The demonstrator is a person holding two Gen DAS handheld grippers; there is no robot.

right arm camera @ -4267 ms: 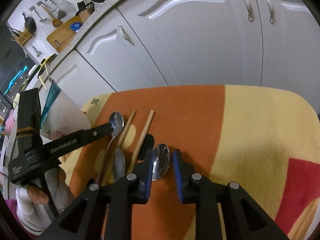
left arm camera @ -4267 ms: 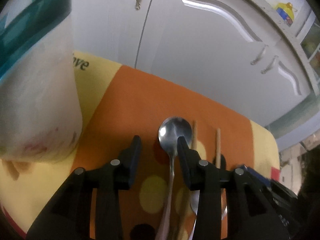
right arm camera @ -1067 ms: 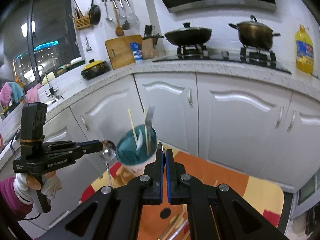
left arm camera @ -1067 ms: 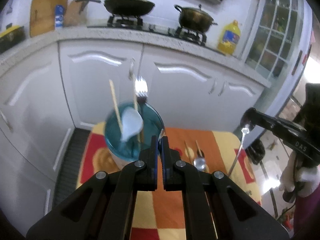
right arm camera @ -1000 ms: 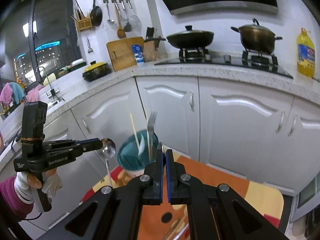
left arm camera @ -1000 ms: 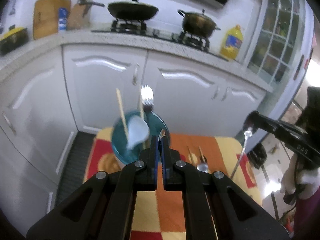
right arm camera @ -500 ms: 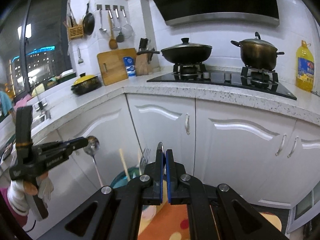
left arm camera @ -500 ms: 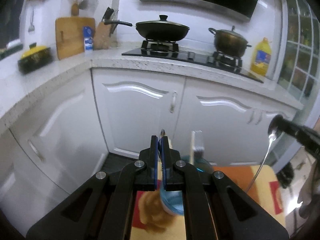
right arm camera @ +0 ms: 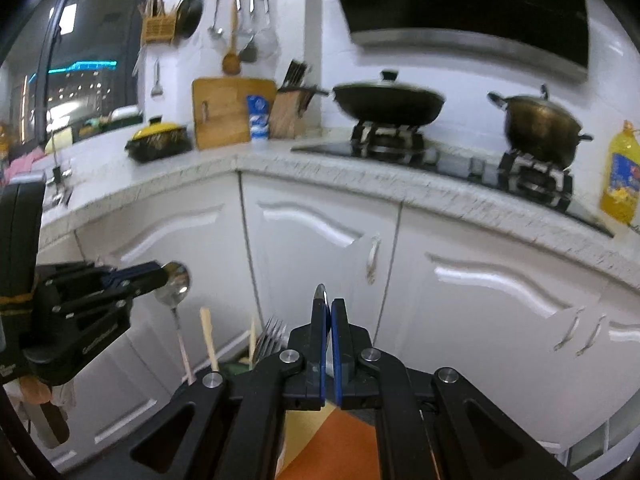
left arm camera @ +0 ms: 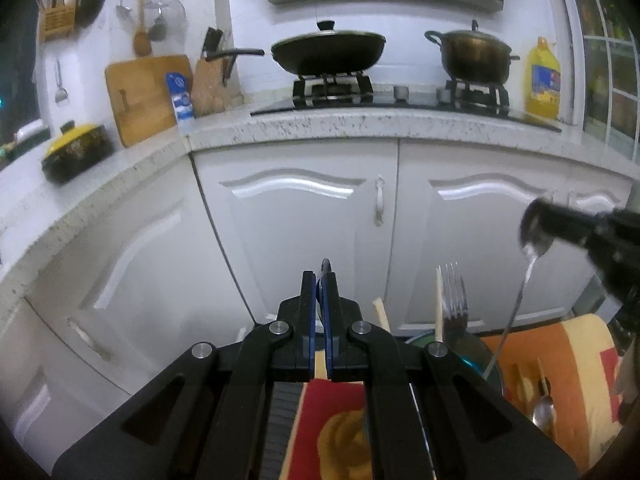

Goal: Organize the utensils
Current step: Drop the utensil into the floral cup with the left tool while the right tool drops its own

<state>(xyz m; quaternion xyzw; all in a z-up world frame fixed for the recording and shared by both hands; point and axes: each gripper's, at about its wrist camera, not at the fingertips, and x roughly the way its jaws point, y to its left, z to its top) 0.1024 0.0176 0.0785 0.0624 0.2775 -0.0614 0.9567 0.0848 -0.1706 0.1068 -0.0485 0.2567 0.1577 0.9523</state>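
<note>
My left gripper (left arm camera: 319, 280) is shut on a metal spoon whose bowl edge pokes up between the fingers; the right wrist view shows that spoon (right arm camera: 174, 285) hanging handle-down beside the chopsticks. My right gripper (right arm camera: 328, 308) is shut on another spoon; the left wrist view shows it (left arm camera: 520, 292) hanging with its handle tip at the rim of the teal utensil cup (left arm camera: 476, 354). The cup holds a fork (left arm camera: 454, 300) and chopsticks (left arm camera: 439, 308). A further spoon (left arm camera: 543, 410) and chopsticks lie on the orange-and-yellow mat (left arm camera: 572, 368).
White cabinet doors (left arm camera: 304, 216) stand behind the mat, under a speckled counter with a wok (left arm camera: 328, 50), a pot (left arm camera: 474, 56), an oil bottle (left arm camera: 543, 80) and a cutting board (left arm camera: 142, 94). The black right gripper body (left arm camera: 592, 236) is at the right.
Both grippers, each holding a spoon, have risen and tilted up from the mat. The cup has dropped low in both views. The right-hand spoon's handle now reaches the cup rim.
</note>
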